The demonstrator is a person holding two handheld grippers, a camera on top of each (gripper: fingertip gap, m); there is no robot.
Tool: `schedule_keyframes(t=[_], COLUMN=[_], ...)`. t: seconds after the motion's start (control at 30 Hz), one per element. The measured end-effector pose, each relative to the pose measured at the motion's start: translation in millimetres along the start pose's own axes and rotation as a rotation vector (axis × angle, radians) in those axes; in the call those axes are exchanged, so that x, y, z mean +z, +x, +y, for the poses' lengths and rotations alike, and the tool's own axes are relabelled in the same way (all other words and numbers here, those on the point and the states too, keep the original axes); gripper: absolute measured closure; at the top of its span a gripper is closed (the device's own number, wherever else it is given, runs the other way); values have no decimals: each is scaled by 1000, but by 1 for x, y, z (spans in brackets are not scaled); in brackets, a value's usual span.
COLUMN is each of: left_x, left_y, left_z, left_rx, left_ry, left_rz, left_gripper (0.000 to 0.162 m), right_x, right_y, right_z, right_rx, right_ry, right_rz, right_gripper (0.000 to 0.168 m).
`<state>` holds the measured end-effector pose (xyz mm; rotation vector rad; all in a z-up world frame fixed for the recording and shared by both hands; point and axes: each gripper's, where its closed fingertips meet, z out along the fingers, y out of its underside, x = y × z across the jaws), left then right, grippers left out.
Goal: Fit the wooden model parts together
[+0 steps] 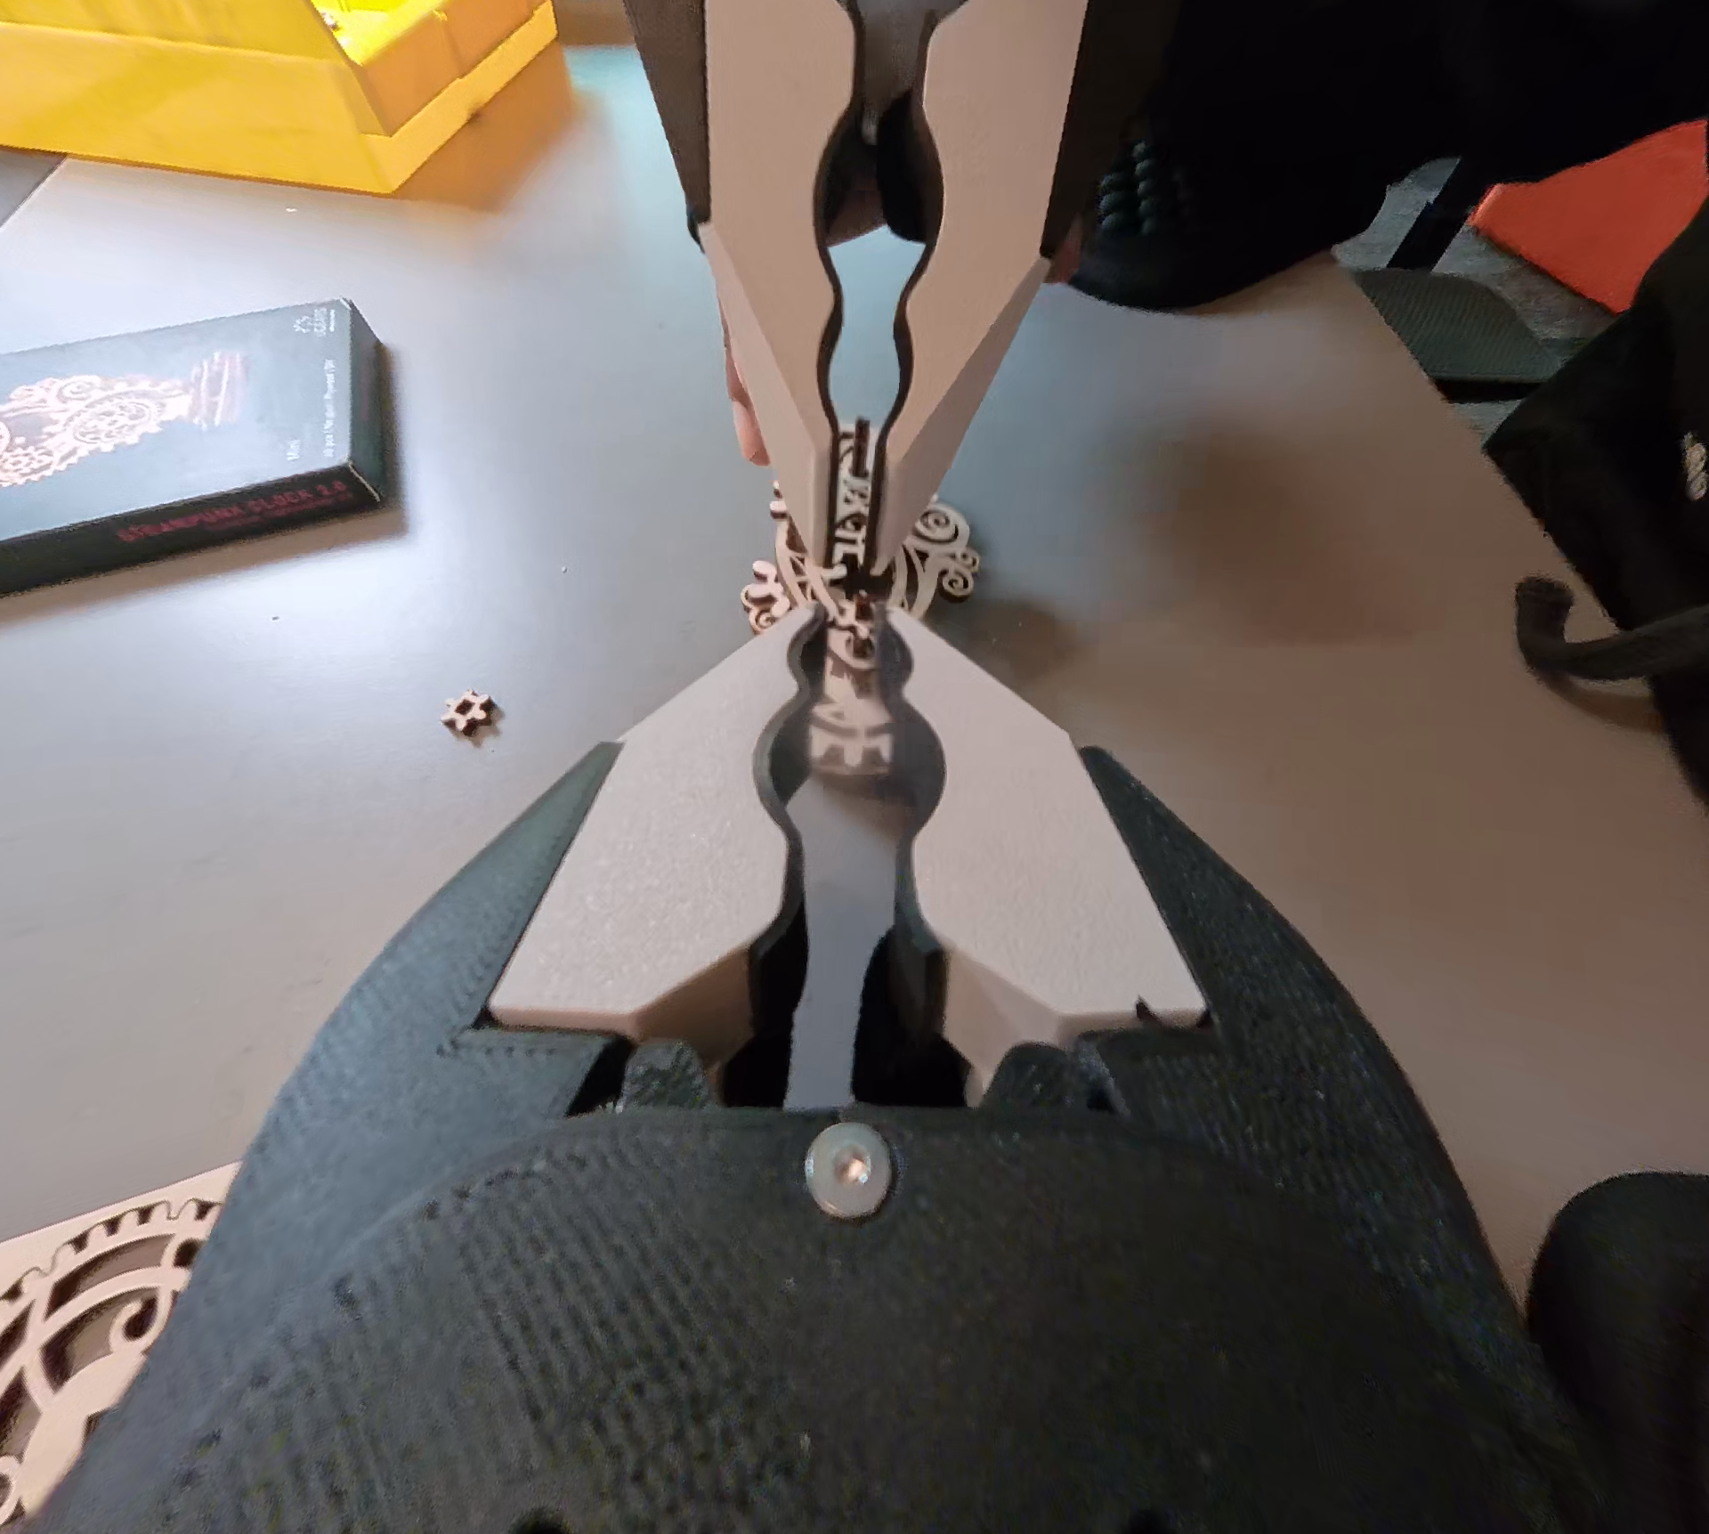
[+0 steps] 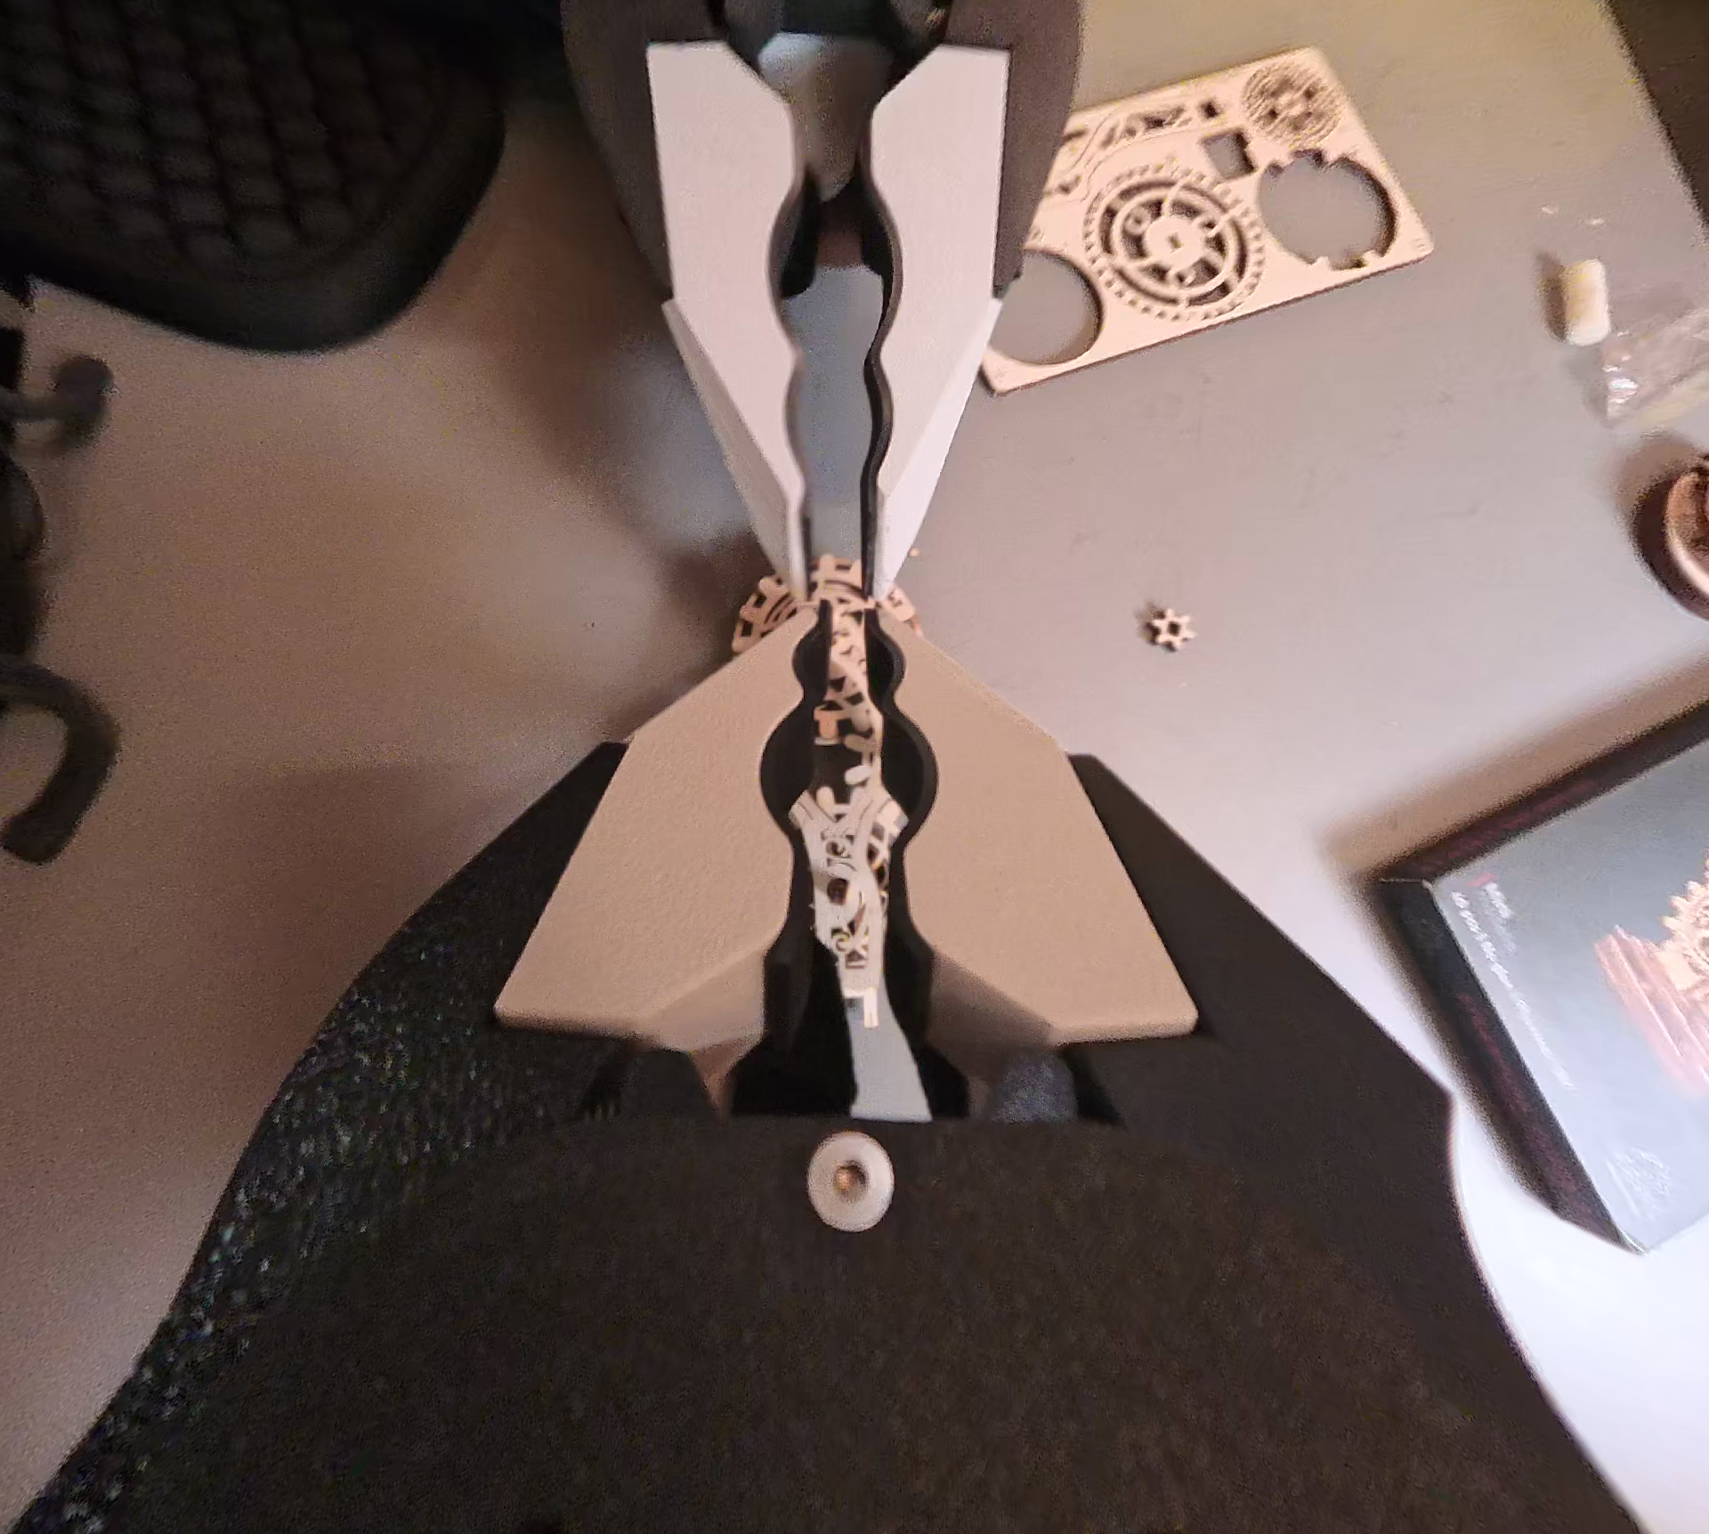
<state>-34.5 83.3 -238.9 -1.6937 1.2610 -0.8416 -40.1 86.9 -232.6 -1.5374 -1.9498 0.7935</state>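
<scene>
The thin fretwork could snap if either hand twists or pushes off-line, since the two grippers meet tip to tip with little room; a slip could also drop a piece onto the grey table (image 1: 277, 796). The left gripper (image 1: 846, 620) is closed on a pale, lacy wooden panel (image 1: 846, 736) held edge-on; the right gripper (image 2: 846, 634) pinches a similar scrollwork strip (image 2: 846, 870) between its fingers; both pieces meet just above the table, beside a loose little gear (image 2: 1170, 627) and the punched-out sheet (image 2: 1193, 213).
</scene>
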Motion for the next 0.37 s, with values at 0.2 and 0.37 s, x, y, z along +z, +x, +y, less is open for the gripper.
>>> schedule_keyframes(t=[0.2,0.37], left_x=[-8,1], left_y=[-7,0], left_z=[-4,10], left_rx=[-35,-30], left_ry=[17,-61], left_rz=[-6,17], left_gripper=[147,145], right_x=[-15,-13], right_y=[10,11], right_z=[5,21], right_rx=[1,-42], right_ry=[4,-74], right_rz=[6,15], right_gripper=[160,158])
